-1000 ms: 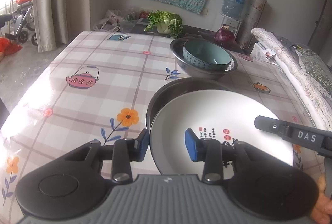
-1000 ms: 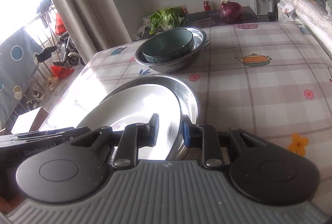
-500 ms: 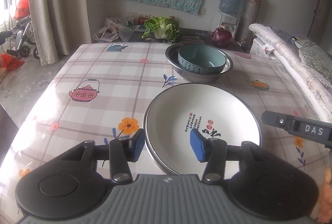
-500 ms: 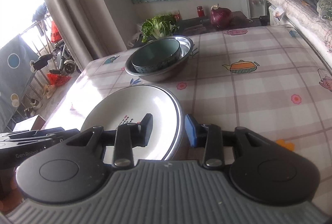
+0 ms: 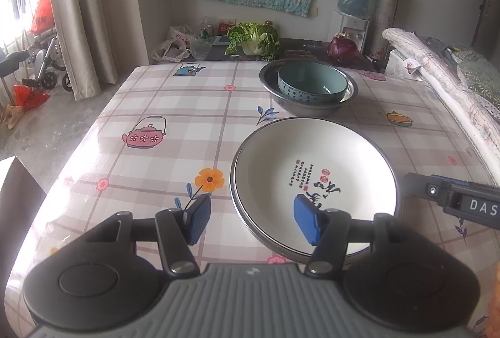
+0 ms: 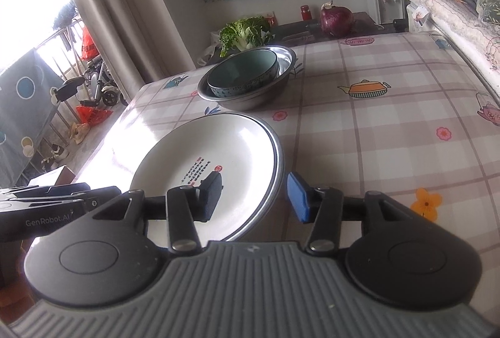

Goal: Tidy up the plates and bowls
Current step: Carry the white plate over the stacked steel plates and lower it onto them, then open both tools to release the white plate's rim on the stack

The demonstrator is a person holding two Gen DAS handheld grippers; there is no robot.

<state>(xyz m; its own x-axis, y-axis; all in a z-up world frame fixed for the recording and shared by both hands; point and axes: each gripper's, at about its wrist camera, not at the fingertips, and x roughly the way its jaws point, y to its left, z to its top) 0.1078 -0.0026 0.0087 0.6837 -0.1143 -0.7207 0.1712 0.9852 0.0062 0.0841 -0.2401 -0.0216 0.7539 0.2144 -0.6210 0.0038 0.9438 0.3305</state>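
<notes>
A white plate (image 5: 312, 163) with red and black writing lies nested in a metal plate (image 5: 247, 219) on the table; both show in the right wrist view, the white plate (image 6: 218, 156) and the metal rim (image 6: 275, 169). Behind them a teal bowl (image 5: 312, 81) sits inside a steel basin (image 5: 350, 88), also in the right wrist view (image 6: 243, 72). My left gripper (image 5: 253, 219) is open, above the plates' near left rim, holding nothing. My right gripper (image 6: 254, 197) is open, straddling the plates' right rim without touching.
The table (image 5: 175, 125) has a checked cloth with teapot and flower prints. A cabbage (image 5: 254, 37) and a red onion (image 5: 342, 45) lie on a dark counter beyond. Folded bedding (image 5: 443, 78) runs along the table's right edge. The floor drops off left.
Both grippers opened and let go of the white plate, which now lies flat in the metal plate. Both grippers pulled back and up from the rims.
</notes>
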